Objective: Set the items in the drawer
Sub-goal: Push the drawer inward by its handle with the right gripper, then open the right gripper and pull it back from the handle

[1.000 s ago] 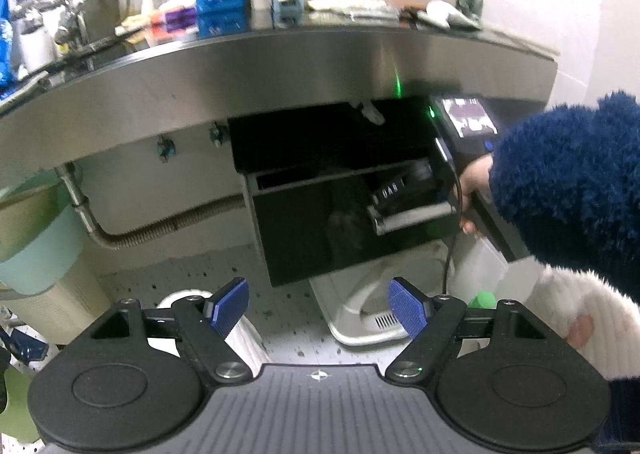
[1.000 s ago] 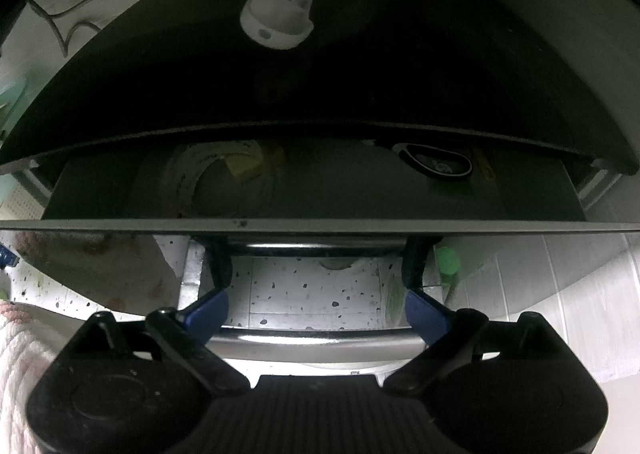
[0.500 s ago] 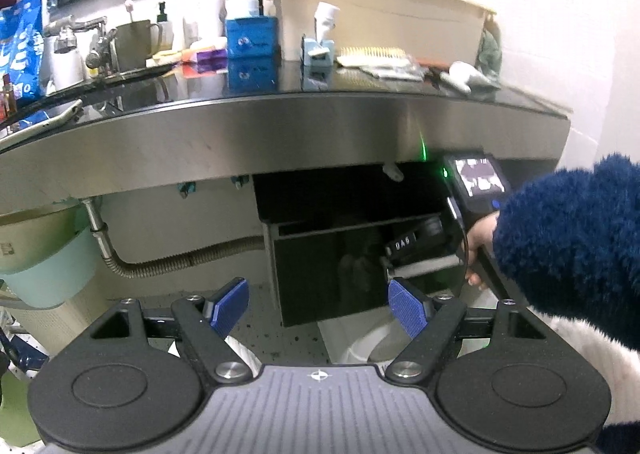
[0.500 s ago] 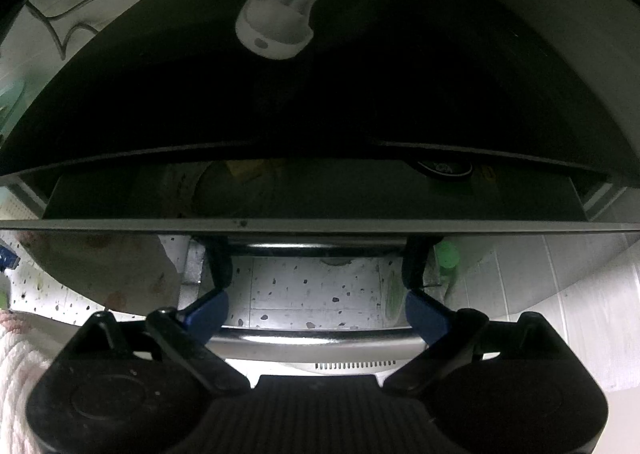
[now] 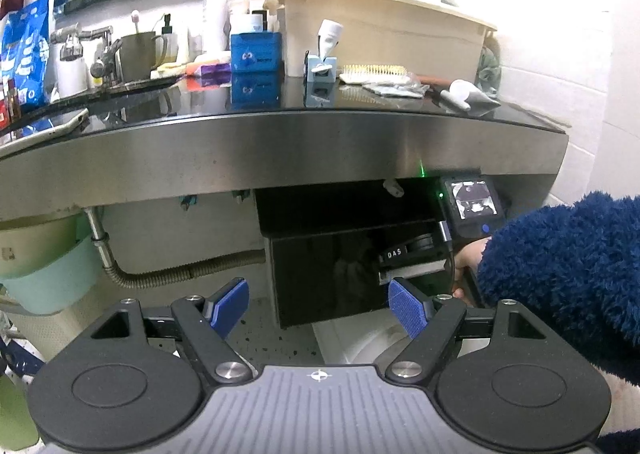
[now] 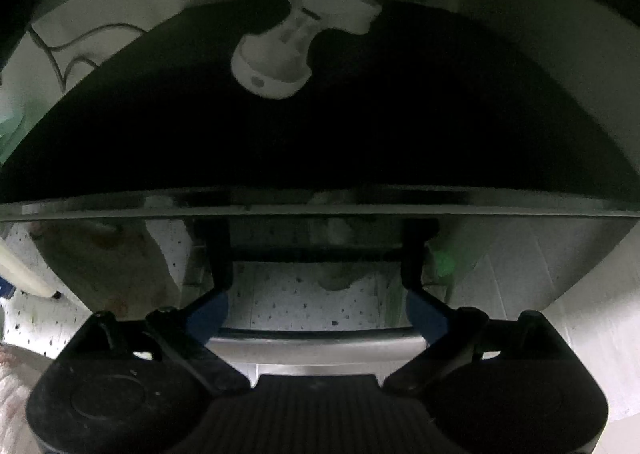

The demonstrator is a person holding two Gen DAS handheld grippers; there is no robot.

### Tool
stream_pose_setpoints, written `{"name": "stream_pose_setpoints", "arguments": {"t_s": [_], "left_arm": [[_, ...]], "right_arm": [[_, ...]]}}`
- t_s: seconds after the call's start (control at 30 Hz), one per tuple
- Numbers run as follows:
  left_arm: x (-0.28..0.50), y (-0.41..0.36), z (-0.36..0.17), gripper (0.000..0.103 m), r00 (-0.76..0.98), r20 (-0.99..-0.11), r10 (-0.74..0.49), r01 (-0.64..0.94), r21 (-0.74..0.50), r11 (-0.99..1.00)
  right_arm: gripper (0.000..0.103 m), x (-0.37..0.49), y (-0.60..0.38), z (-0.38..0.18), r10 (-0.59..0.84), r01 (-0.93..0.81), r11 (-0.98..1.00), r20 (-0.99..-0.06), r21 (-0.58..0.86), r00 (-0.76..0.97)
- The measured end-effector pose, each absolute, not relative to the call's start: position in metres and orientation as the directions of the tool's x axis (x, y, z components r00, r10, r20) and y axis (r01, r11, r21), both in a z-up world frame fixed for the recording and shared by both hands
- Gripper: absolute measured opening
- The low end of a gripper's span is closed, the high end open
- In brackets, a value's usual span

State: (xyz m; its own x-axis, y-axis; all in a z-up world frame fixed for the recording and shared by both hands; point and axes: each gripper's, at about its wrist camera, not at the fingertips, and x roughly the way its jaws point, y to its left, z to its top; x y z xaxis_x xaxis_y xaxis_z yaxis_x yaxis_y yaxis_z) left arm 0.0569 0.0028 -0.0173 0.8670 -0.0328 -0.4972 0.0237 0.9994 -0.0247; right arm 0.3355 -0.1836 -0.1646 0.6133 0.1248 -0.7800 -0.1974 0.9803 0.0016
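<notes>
Left tool (image 5: 319,306): fingers apart, nothing between them. Right tool (image 6: 316,316): fingers apart, straddling the drawer handle (image 6: 316,346) without pressing it. Black drawer (image 5: 324,278) sits under the surface (image 5: 280,141). Toiletries stand farther back on that surface.

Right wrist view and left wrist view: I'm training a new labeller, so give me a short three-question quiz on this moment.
1. True or false: the left gripper is holding an item.
2. In the right wrist view, what crosses the gap between the fingers of the right gripper?
A. the silver handle bar of the drawer
B. a toothbrush
C. a blue box
3. What colour is the fluffy sleeve of the arm reaching to the drawer?

Key: 1 false, it is open and empty; 2 A; 3 dark blue.
</notes>
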Motion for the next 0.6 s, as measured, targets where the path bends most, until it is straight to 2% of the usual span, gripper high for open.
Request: {"name": "stream_pose_setpoints", "arguments": {"t_s": [0.6], "left_arm": [[0.060,-0.006,-0.022,0.081,0.851,-0.522,-0.055,0.062,-0.003,0.998]], "right_arm": [[0.098,0.309,-0.197,-0.162,0.194,-0.209,0.976,-0.677,0.060,0.710]]}}
